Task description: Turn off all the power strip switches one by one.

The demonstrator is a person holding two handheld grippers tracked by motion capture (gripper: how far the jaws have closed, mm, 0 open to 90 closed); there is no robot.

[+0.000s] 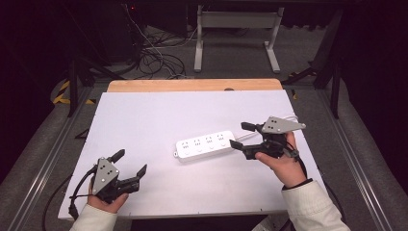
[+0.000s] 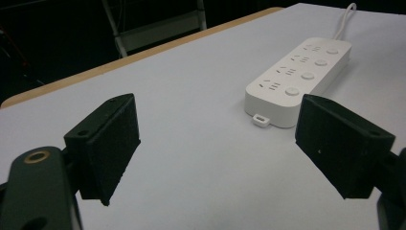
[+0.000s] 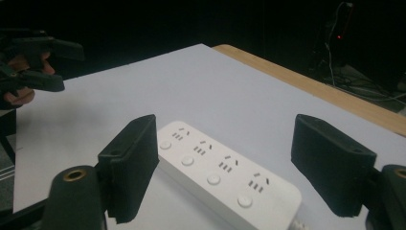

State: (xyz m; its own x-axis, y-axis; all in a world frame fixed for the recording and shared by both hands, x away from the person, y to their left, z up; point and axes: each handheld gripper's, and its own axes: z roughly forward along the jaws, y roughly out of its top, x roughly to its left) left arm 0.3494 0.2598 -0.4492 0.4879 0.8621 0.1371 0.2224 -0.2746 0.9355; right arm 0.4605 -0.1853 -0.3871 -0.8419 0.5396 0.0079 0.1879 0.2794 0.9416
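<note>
One white power strip (image 1: pixel 204 145) with four sockets and four buttons is lying mid-table (image 1: pixel 144 125). The right gripper (image 1: pixel 239 135) is hovering at its cord end, jaws spread wide, gripping nothing. The left gripper (image 1: pixel 130 162) is waiting well apart, wide open, empty. Nothing is lying between them.

Power strip (image 3: pixel 225 175) near end and cord cut off at bottom edge.

Both grippers are black, the left gripper (image 1: pixel 130 165) and the right gripper (image 1: pixel 242 135). Each has two chunky flat jaws, a grey three-cornered plate with small holes, and a black cable. The sleeves (image 1: pixel 315 206) are white.
</note>
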